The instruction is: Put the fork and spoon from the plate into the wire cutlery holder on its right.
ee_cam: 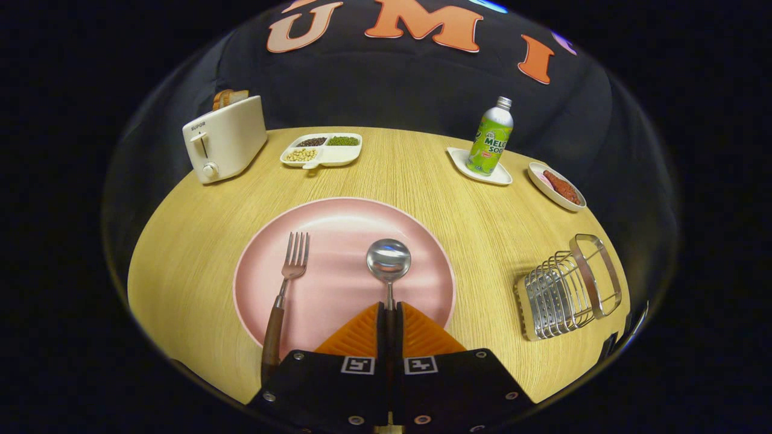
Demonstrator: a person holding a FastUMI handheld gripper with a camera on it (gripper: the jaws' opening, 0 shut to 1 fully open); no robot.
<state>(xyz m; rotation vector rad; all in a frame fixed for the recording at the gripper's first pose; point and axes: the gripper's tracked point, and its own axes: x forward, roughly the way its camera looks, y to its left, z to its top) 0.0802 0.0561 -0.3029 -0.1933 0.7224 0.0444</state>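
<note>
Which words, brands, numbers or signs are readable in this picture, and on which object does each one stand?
"SUPOR": on the front of the toaster.
"MELO" above "SOD": on the soda bottle, cut off where the label curves away; its smaller print is too small to read.
No words: two square coded markers on the gripper, whose fingers are closed on the handle of the spoon.
No numbers are readable.

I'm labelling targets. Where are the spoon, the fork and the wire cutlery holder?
spoon point(389, 260): gripper view, on its bowl, beyond the closed jaws.
fork point(295, 256): gripper view, on its tines.
wire cutlery holder point(552, 298): gripper view, on its wire side.
</note>
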